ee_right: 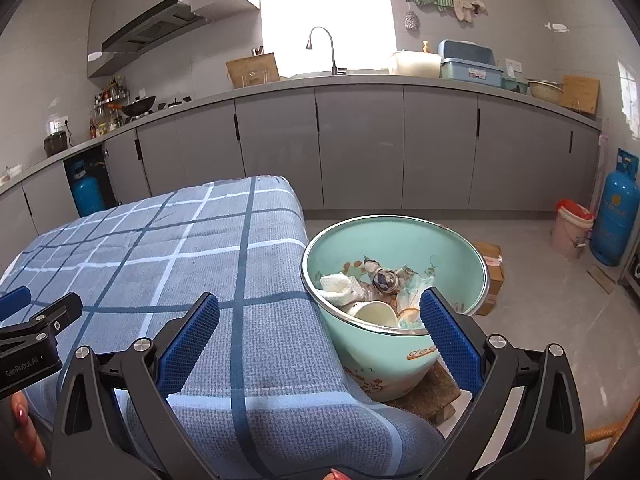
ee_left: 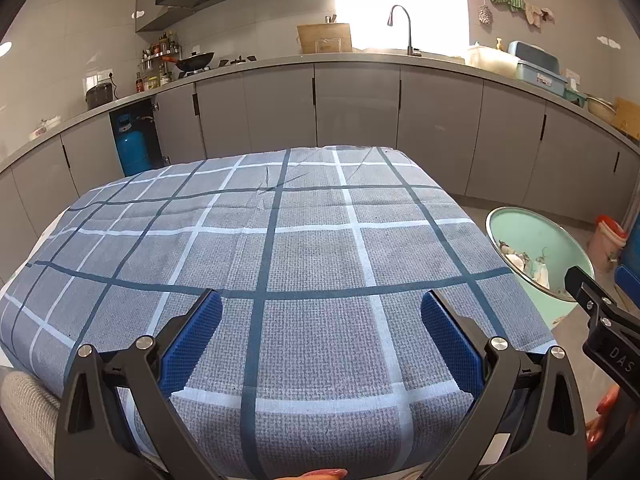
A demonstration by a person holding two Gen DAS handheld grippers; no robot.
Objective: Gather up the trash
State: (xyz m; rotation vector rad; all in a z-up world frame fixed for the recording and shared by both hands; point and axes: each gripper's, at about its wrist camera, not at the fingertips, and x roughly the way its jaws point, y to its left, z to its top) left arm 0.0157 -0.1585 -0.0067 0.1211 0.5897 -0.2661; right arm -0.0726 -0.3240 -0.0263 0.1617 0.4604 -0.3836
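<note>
A mint-green basin (ee_right: 400,240) stands beside the table's right edge on a low brown block, and it holds trash: a white cup (ee_right: 378,314), a white cloth (ee_right: 338,286) and crumpled wrappers (ee_right: 386,278). The same basin (ee_left: 536,236) shows at the right in the left wrist view. My left gripper (ee_left: 322,312) is open over the checked tablecloth (ee_left: 280,248), nothing between its blue pads. My right gripper (ee_right: 320,312) is open too, straddling the table edge and the basin's near rim. No loose trash shows on the cloth.
Grey kitchen cabinets (ee_right: 360,144) and a counter with a sink tap (ee_right: 324,46) run behind. A pink bucket (ee_right: 572,228) and blue gas cylinder (ee_right: 616,216) stand at the far right, a cardboard box (ee_right: 494,268) behind the basin.
</note>
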